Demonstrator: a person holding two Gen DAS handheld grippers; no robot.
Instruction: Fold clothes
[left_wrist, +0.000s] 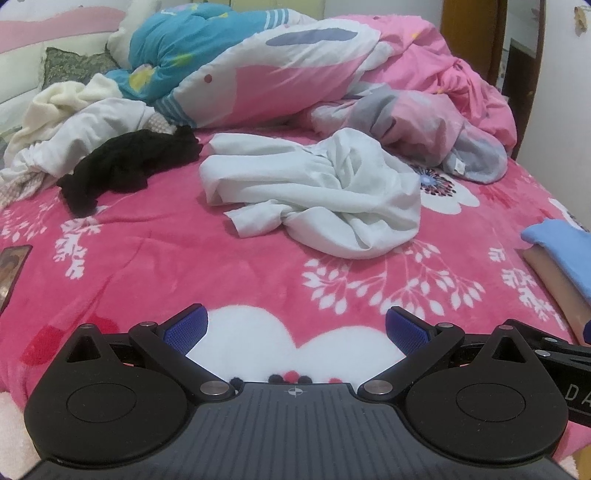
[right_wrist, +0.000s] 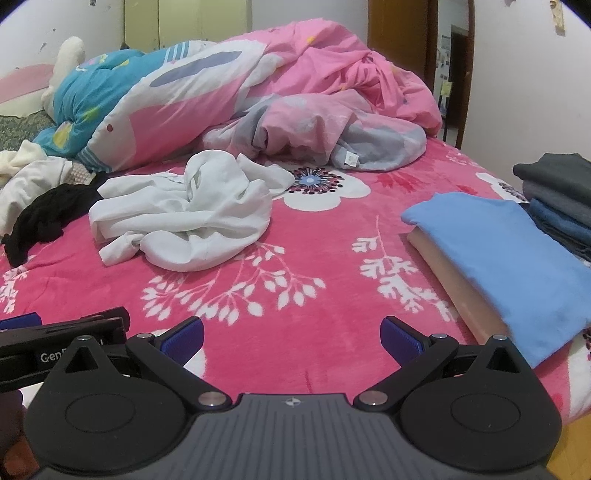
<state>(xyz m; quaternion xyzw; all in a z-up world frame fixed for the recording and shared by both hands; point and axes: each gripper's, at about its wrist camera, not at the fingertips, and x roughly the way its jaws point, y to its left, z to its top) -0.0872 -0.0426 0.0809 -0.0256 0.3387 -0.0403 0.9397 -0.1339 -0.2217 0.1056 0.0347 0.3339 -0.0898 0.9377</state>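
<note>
both grippers hover low over the near edge of a bed (left_wrist: 147, 266) covered in a pink floral blanket. the left gripper (left_wrist: 296, 326) has its jaws wide apart and empty, blue pads (left_wrist: 186, 326) angled outward. the right gripper (right_wrist: 291, 334) is the same, jaws spread, nothing between them.

a crumpled white garment (left_wrist: 314, 192) lies in the middle of the bed, well ahead of both grippers, untouched. to its left is a bunched black garment (left_wrist: 125, 166), and beyond that a heap of cream and white clothes (left_wrist: 74, 118). a rumpled pink and blue duvet (left_wrist: 295, 66) fills the far side.

on the right side of the bed, a folded blue garment (right_wrist: 498, 258) sits on top of a folded beige one (right_wrist: 454, 280), near the right gripper. just behind them is a stack of folded dark clothes (right_wrist: 561, 195).
</note>
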